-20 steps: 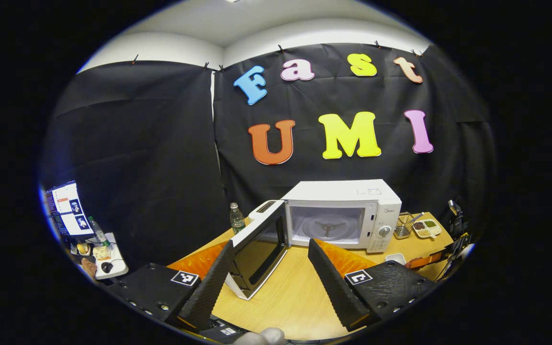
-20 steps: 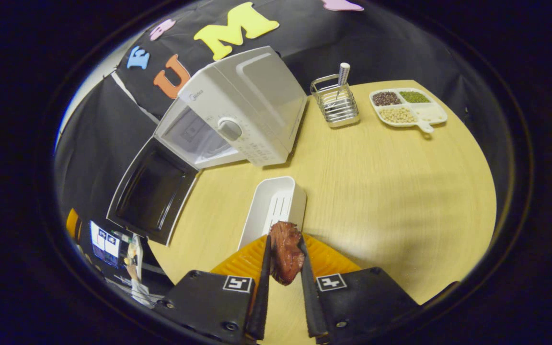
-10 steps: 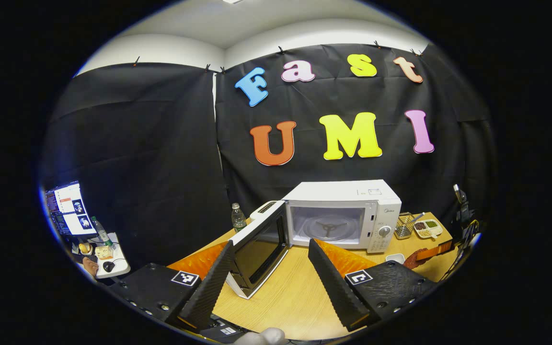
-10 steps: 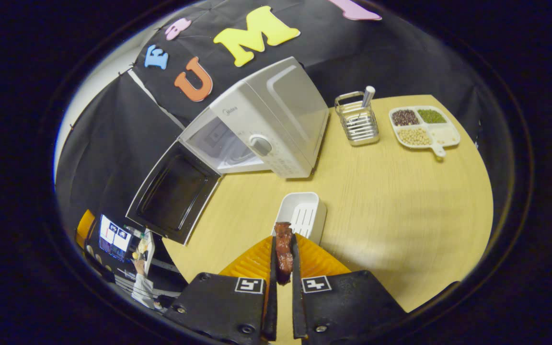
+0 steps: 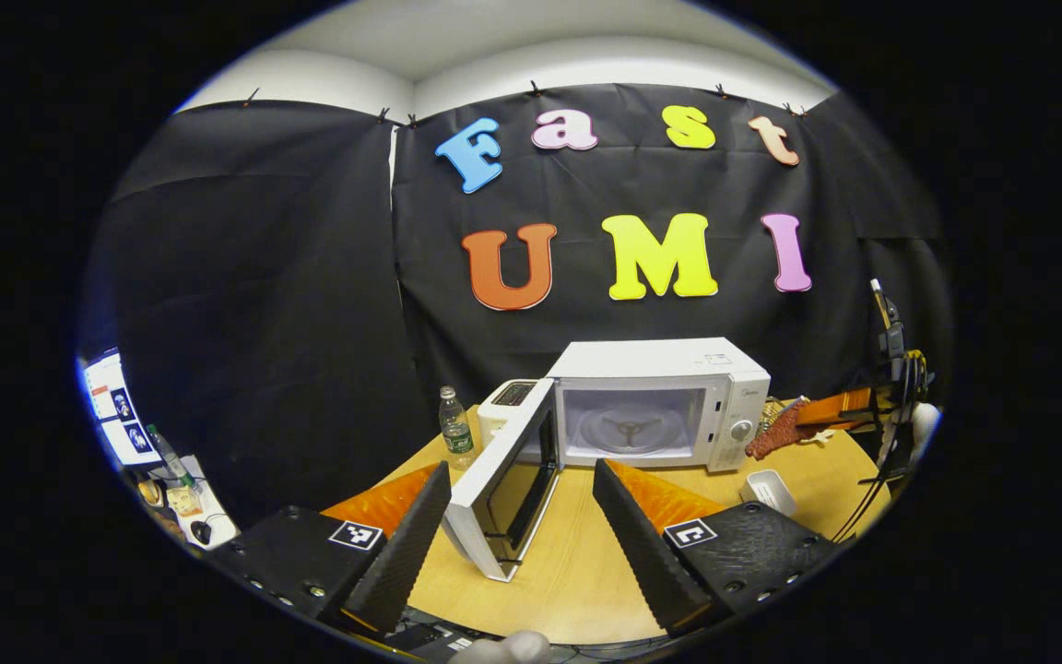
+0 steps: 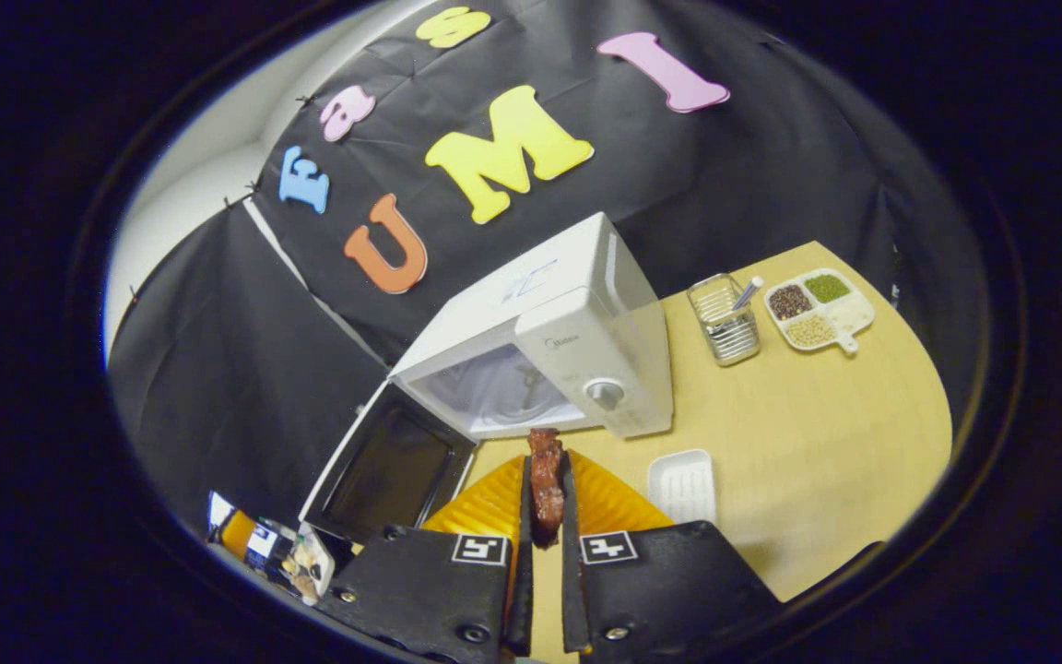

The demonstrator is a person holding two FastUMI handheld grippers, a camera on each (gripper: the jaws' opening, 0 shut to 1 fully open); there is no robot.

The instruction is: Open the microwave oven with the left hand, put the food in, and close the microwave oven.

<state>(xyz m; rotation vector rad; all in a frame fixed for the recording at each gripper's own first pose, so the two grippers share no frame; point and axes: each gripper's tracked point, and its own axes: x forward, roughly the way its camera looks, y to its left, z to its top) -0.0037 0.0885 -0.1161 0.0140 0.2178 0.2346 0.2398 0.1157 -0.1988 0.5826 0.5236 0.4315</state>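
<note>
A white microwave stands on the wooden table with its door swung wide to the left and the glass turntable bare inside. My left gripper hangs open in front of the door, holding nothing. In the right gripper view my right gripper is shut on a dark red piece of meat, held above the table just before the microwave opening. From the left gripper view the meat hangs in the air right of the microwave.
A white rectangular dish lies empty on the table below the microwave's dial. A wire holder and a divided tray of beans sit at the far right. A toaster and a water bottle stand left of the microwave.
My right gripper has lifted the meat off the white dish and carried it up toward the microwave opening. The left gripper has drawn back slightly and stays open.
</note>
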